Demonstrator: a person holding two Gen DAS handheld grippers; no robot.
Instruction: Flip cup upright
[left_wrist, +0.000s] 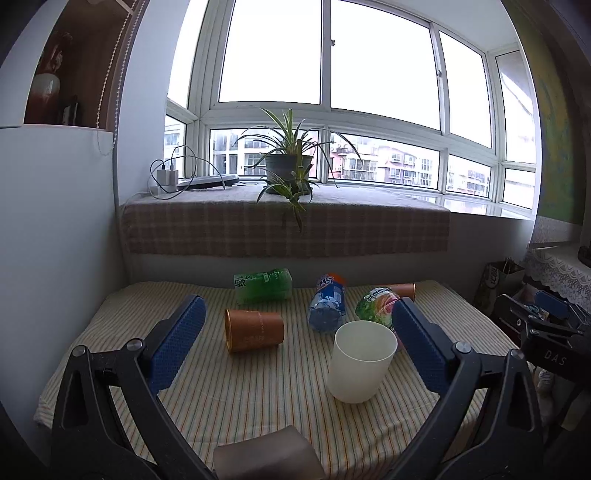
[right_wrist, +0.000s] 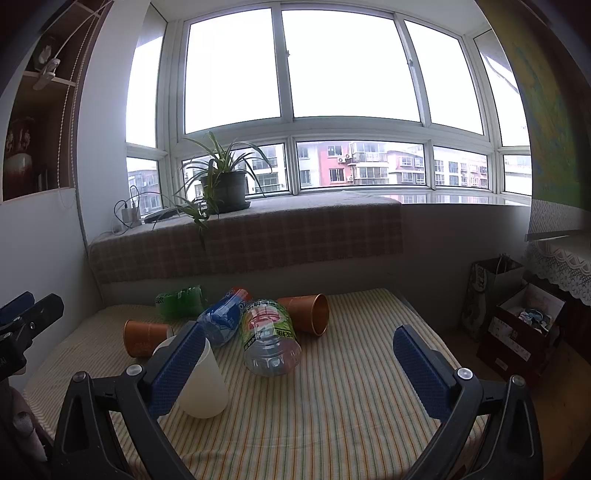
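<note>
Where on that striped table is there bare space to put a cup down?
The near right of the striped tablecloth is bare, bordered by the white cup on the left and the clear bottle behind. Another bare patch lies at near left, in front of the copper cup. The back middle is crowded: the green bottle, the blue bottle and the second copper cup lie close together.

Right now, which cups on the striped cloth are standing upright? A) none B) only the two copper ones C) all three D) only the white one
D: the white cup stands mouth up, while both copper cups, the near one and the far one, lie on their sides among the bottles.
</note>
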